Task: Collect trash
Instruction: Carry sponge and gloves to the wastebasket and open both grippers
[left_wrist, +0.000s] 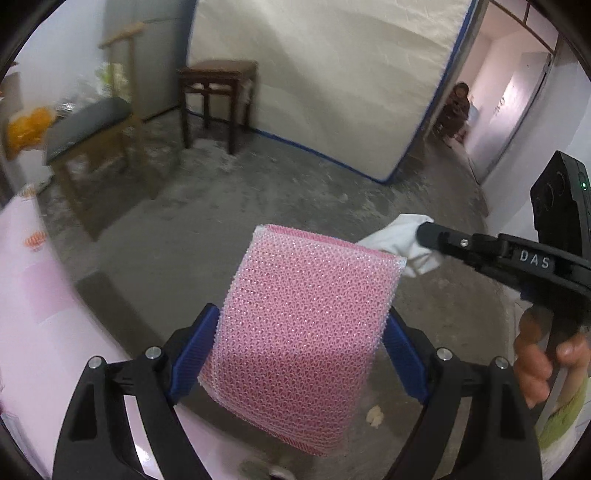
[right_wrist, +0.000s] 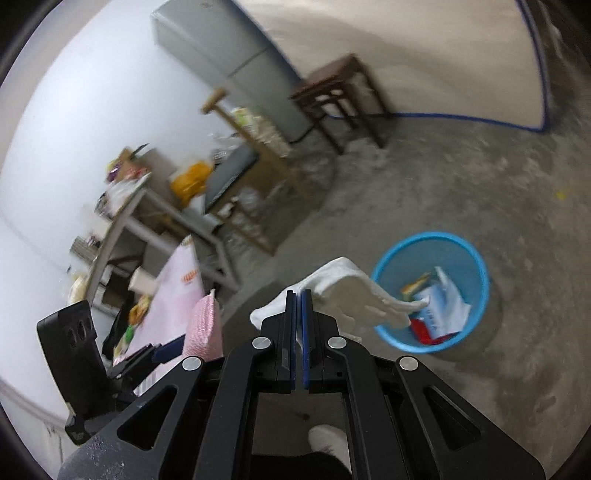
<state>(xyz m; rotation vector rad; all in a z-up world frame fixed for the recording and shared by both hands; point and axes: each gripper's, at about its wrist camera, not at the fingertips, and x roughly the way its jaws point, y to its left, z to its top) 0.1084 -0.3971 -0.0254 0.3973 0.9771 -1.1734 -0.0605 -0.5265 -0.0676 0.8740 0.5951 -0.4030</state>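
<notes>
A pink mesh sponge (left_wrist: 306, 332) stands between the blue pads (left_wrist: 192, 350) of my left gripper (left_wrist: 301, 325), which press on its two sides above the concrete floor. My right gripper (right_wrist: 299, 295) is shut on a white crumpled cloth (right_wrist: 351, 291) that hangs out ahead of it. In the left wrist view the right gripper (left_wrist: 424, 232) and the cloth (left_wrist: 399, 240) sit just right of the sponge's top edge. A blue bin (right_wrist: 476, 266) with paper and wrappers inside stands on the floor, and the cloth's tip overlaps its near rim in the right wrist view.
A pink-covered table (left_wrist: 33, 314) lies at the left. A dark stool (left_wrist: 218, 96), a wooden chair (left_wrist: 88, 125) and a mattress (left_wrist: 332, 81) leaning on the wall stand beyond. A person (left_wrist: 456, 110) sits in the doorway. A small scrap (left_wrist: 375, 415) lies on the floor.
</notes>
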